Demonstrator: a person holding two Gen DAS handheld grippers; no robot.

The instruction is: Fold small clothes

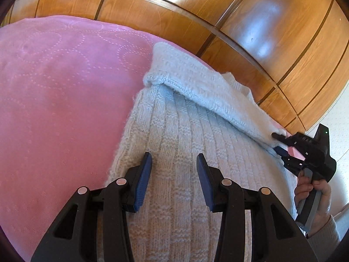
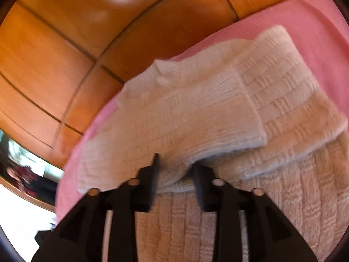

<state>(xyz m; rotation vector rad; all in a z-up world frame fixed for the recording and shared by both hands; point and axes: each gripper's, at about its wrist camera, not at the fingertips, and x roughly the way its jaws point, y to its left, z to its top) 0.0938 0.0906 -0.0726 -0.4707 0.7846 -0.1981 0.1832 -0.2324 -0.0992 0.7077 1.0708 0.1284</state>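
Observation:
A white ribbed knit sweater (image 1: pixel 174 135) lies on a pink bedspread (image 1: pixel 61 83). One sleeve (image 1: pixel 196 83) is folded across its body. My left gripper (image 1: pixel 174 159) is open and empty, hovering over the sweater's body. My right gripper (image 1: pixel 275 142) shows at the right of the left wrist view, held by a hand, its fingers at the folded sleeve's end. In the blurred right wrist view the right gripper (image 2: pixel 174 163) stands open with the sweater's folded edge (image 2: pixel 185 152) between and just beyond its fingers; the sweater (image 2: pixel 218 100) fills the view.
A glossy wooden wardrobe (image 1: pixel 240 21) with panelled doors stands right behind the bed, also in the right wrist view (image 2: pixel 65 43). The bedspread spreads wide to the left of the sweater. A bright floor area (image 2: pixel 19 214) lies at lower left.

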